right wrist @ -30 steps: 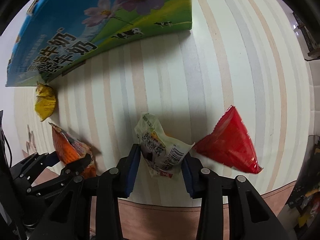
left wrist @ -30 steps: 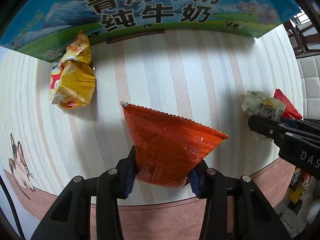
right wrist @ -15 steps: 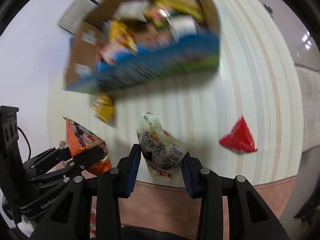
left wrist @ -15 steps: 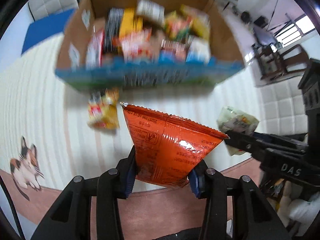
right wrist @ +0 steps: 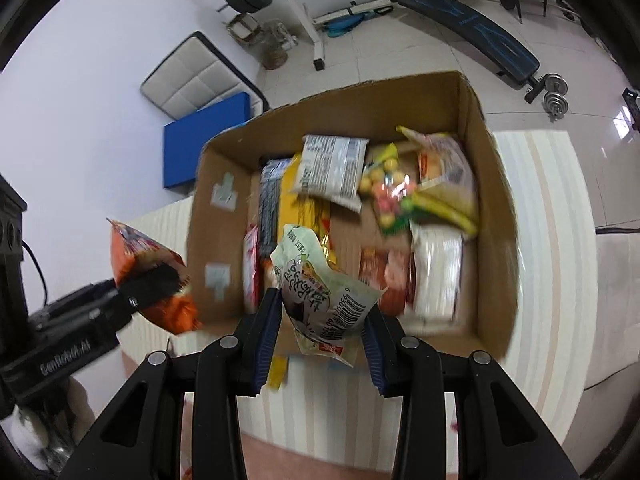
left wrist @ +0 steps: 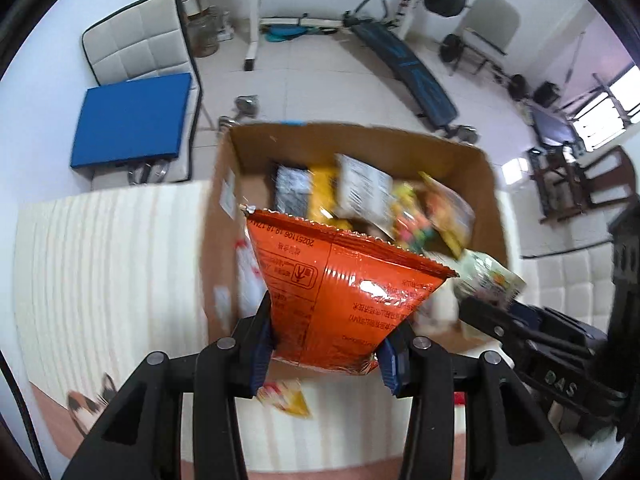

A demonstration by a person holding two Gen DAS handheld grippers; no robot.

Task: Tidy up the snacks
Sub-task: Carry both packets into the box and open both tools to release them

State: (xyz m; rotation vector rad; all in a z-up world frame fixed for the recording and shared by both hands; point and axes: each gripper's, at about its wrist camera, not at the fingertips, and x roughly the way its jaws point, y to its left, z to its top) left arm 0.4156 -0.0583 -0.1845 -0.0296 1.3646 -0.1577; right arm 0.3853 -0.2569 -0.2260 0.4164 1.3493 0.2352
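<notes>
Left gripper (left wrist: 326, 354) clamped on shiny orange foil snack bag (left wrist: 340, 292); right gripper (right wrist: 322, 342) clamped on pale green printed snack packet (right wrist: 320, 284); both above open brown cardboard box (right wrist: 494, 216) holding assorted snacks.

A room at home that is serving as a small gym

A white barbell rack (left wrist: 256, 20), a dark slanted exercise bench (left wrist: 408, 76) and small dumbbells (right wrist: 556, 98) are standing on the pale tiled floor (left wrist: 320, 92), beside a white padded chair (left wrist: 136, 40).
</notes>
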